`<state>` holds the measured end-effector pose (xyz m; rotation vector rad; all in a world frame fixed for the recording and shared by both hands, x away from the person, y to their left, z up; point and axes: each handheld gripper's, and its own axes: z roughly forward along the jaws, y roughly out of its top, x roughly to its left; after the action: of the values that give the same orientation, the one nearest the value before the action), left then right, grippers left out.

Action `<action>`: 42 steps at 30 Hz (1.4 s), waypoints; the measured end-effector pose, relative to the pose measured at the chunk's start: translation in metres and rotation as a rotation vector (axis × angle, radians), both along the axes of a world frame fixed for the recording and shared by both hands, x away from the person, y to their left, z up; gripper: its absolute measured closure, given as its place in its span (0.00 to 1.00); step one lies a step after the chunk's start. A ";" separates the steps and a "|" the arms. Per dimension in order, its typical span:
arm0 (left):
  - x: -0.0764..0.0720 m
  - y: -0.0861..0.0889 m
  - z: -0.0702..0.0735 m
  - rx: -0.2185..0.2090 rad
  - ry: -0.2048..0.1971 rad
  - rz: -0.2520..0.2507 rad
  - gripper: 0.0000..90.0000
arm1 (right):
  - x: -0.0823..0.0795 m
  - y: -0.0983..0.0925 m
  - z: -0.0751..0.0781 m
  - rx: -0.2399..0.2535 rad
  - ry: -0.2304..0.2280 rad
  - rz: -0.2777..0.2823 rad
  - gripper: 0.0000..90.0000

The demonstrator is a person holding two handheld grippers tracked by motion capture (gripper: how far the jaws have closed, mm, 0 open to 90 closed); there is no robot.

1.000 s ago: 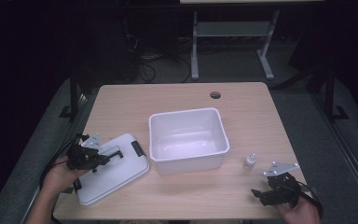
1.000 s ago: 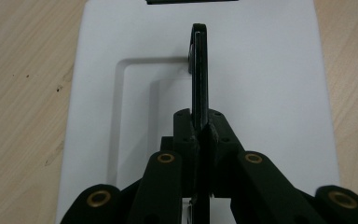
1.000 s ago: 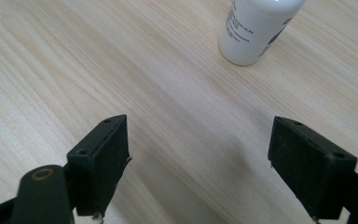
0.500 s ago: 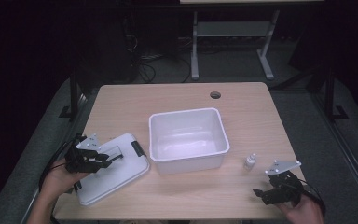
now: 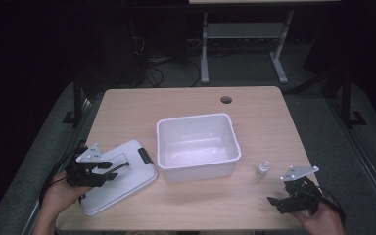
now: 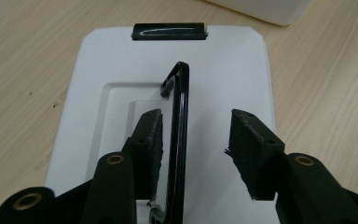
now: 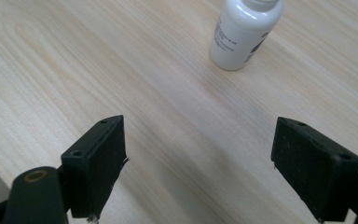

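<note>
The worktop (image 5: 186,103) is pale wood with a round cable hole near its far edge. At its middle sits a white plastic bin (image 5: 197,147), open side up and bare inside. To the left of the bin, near the front-left corner, the white lid (image 5: 120,178) lies flat and skewed, one corner close to the bin's wall; a black latch (image 6: 168,31) sits on the lid's far short edge, seen along my left tool.

My left hand-held gripper (image 5: 108,169) hovers low over the lid. Its jaws have just been opening and now stand spread, with the lid's thin black carry handle (image 6: 179,135) standing up between them. The handle lies close against the left pad as that view shows it and well clear of the other, and I see no pinch on it.

My right hand-held gripper (image 5: 276,201) rests near the front-right corner of the worktop, jaws spread wide over bare wood. A small white dropper bottle (image 7: 244,32) stands upright just ahead of it, between it and the bin, apart from both pads.
</note>
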<state>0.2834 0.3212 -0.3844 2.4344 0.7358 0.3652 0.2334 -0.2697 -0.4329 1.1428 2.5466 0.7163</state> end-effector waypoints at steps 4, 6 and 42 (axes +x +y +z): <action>-0.006 0.005 0.000 -0.037 -0.024 0.013 0.58 | 0.004 0.001 0.000 -0.007 0.010 -0.004 0.19; -0.006 0.005 0.000 -0.036 -0.024 0.012 0.57 | 0.005 0.001 0.001 -0.010 0.013 -0.005 0.19; -0.011 0.007 -0.012 -0.032 -0.017 0.042 0.44 | 0.076 0.018 0.030 -0.141 0.140 0.196 0.23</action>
<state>0.2726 0.3278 -0.3961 2.3862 0.7805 0.3872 0.3092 -0.2512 -0.4032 0.9382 2.8049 0.5044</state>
